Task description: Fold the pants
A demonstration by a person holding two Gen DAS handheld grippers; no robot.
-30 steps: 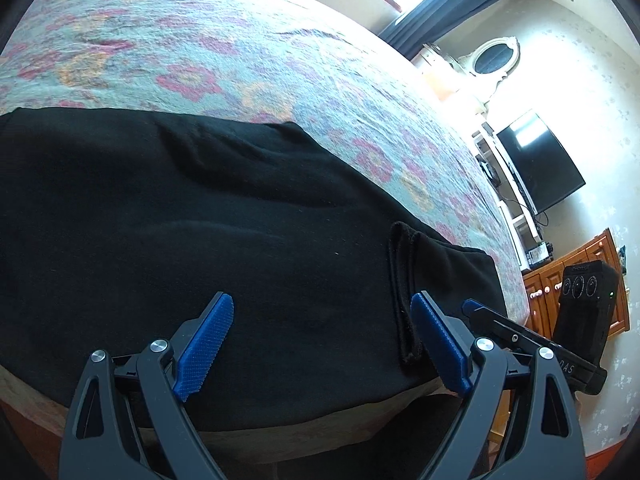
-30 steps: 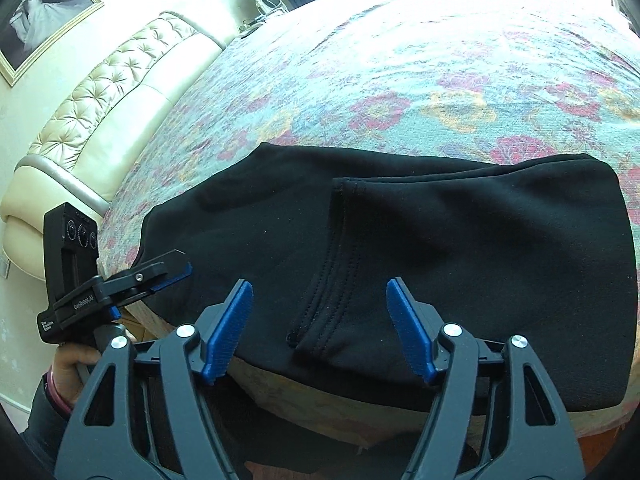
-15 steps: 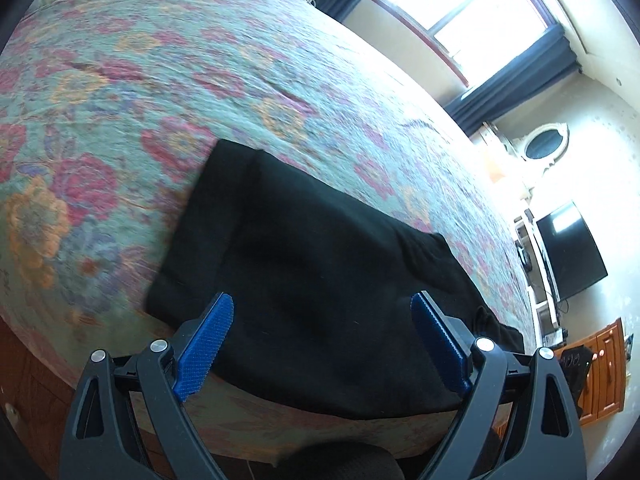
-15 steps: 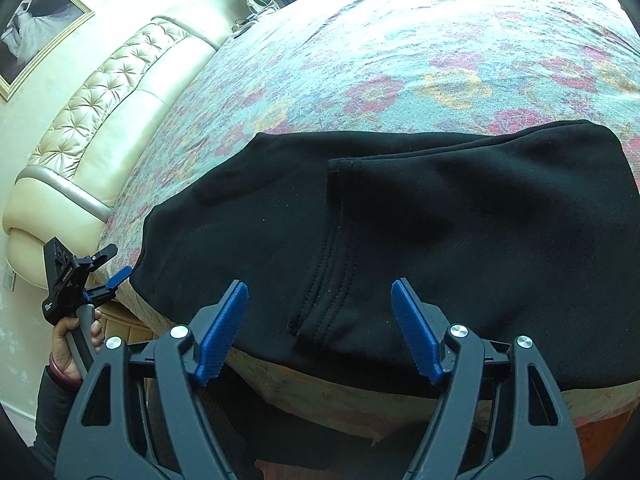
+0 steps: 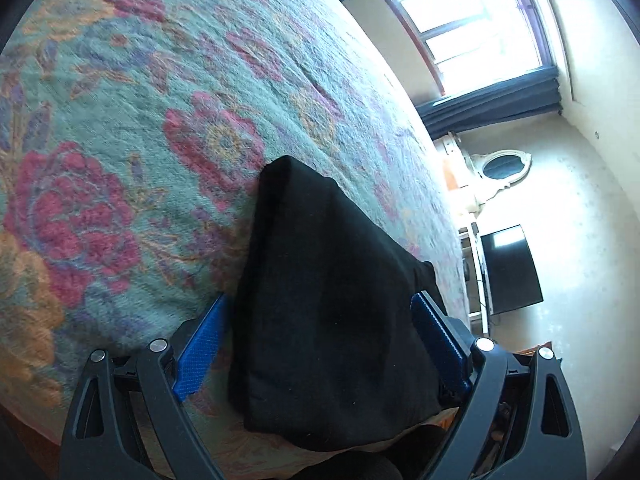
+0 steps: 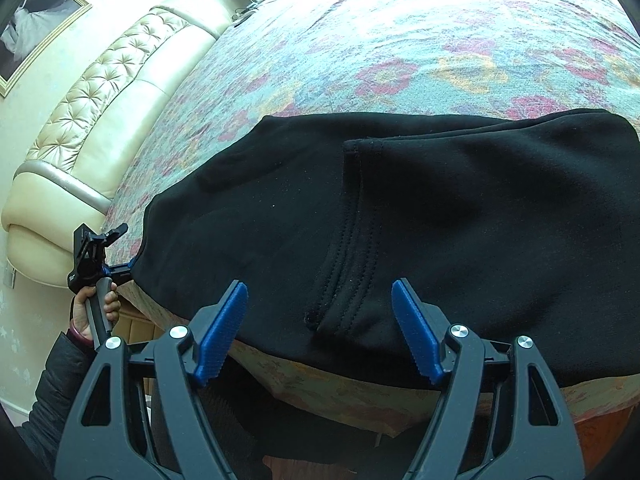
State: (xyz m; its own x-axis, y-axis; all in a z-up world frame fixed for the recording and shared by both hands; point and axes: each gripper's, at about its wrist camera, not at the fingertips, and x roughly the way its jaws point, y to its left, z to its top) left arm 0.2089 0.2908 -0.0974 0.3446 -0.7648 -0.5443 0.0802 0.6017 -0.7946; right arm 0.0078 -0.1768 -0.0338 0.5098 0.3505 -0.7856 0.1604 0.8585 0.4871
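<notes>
Two grippers face one pair of black pants (image 6: 400,216), which lies along the near edge of the bed (image 6: 400,40), its long axis running left to right across the flowered bedspread. Part of the cloth is already laid over itself: a stitched hem (image 6: 348,272) crosses the middle from far to near.

At the left end of the pants, the left gripper (image 5: 320,344) is the nearer tool to an edge. Its blue pads stand wide apart, with the end of the pants between them, and neither pad presses on the cloth as far as the wrist view shows. From there the pants stretch away to the far right. In the right wrist view the same gripper (image 6: 120,256) sits at the left corner of the pants, held by a hand (image 6: 96,308).

Over the middle, the right gripper (image 6: 320,328) hangs just short of the near edge, jaws open and empty, the hem lying directly ahead between its pads. The next fold likely carries the left end rightward along the long axis.
</notes>
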